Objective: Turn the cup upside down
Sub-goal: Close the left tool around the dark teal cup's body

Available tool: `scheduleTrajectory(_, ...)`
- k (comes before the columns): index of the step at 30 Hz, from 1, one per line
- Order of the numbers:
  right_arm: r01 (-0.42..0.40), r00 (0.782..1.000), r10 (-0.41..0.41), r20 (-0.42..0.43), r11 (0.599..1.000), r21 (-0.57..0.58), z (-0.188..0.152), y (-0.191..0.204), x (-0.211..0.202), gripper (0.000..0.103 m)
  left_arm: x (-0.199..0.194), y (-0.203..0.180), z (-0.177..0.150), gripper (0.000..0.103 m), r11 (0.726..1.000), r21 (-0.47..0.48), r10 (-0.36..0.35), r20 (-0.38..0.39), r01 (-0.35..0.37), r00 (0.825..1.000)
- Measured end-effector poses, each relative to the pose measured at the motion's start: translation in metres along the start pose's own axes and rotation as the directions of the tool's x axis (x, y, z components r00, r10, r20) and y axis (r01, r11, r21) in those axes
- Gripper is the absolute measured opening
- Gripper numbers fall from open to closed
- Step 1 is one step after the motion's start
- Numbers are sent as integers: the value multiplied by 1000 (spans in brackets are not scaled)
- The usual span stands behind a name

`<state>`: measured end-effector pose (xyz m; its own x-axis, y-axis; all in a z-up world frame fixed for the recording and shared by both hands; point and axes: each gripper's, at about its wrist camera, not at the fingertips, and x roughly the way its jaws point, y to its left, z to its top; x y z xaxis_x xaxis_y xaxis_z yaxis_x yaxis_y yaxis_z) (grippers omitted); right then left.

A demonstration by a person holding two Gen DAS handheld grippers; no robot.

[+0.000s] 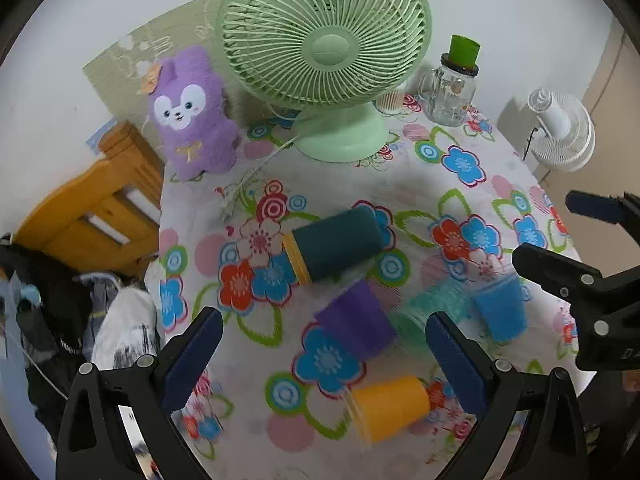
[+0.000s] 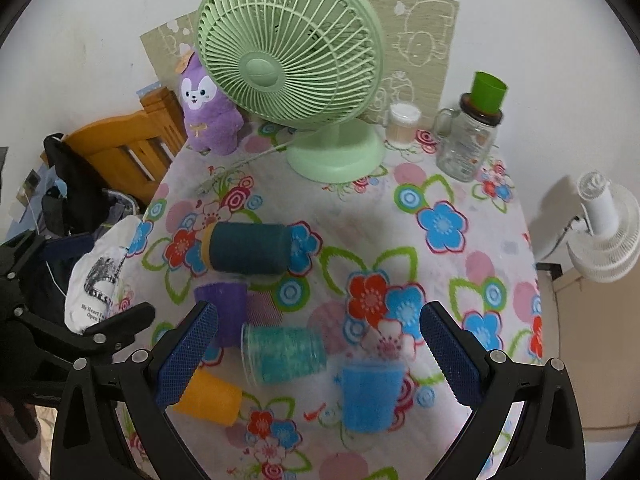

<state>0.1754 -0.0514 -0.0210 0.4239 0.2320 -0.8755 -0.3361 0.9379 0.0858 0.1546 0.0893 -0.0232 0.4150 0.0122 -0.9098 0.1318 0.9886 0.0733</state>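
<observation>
A small blue plastic cup (image 2: 370,396) sits between the right gripper's fingers (image 2: 450,354), nearer the right one. A clear teal plastic cup (image 2: 284,354) lies left of it. A purple plastic cup (image 2: 224,312) sits just behind the left finger, and an orange plastic cup (image 2: 210,398) lies by its tip. A dark green cup with a yellow rim (image 2: 248,248) lies farther back.

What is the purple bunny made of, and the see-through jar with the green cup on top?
The purple bunny toy looks like soft, fuzzy plush; its fur looks fluffy. The clear jar with a handle looks like shiny glass, maybe hard plastic: you see through it. The green cup on top looks like smooth plastic.
</observation>
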Motion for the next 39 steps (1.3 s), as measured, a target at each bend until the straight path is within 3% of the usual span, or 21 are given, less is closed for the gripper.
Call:
scheduleTrajectory(7,1,1000,-2,-26,999,-37,21,2,36,102,38,7,24,102,994,111,21,-26,-18,999)
scheduleTrajectory(13,-11,998,9,-61,1000,-25,32,-6,67,102,72,10,38,102,985,167,-19,-84,33,996)
scheduleTrajectory(16,-23,996,21,-82,999,-29,34,-9,82,102,88,6,42,102,976,216,10,-88,9,996)
scheduleTrajectory(27,-41,989,34,-147,998,-46,41,-14,137,102,148,2,57,102,936,351,20,-126,25,992)
scheduleTrajectory(35,-58,980,51,-190,998,-29,40,-21,162,102,178,-3,57,102,911,399,-26,-185,99,982)
scheduleTrajectory(39,-61,977,56,-206,998,-20,41,-26,171,102,191,-3,58,100,915,376,-66,-220,147,973)
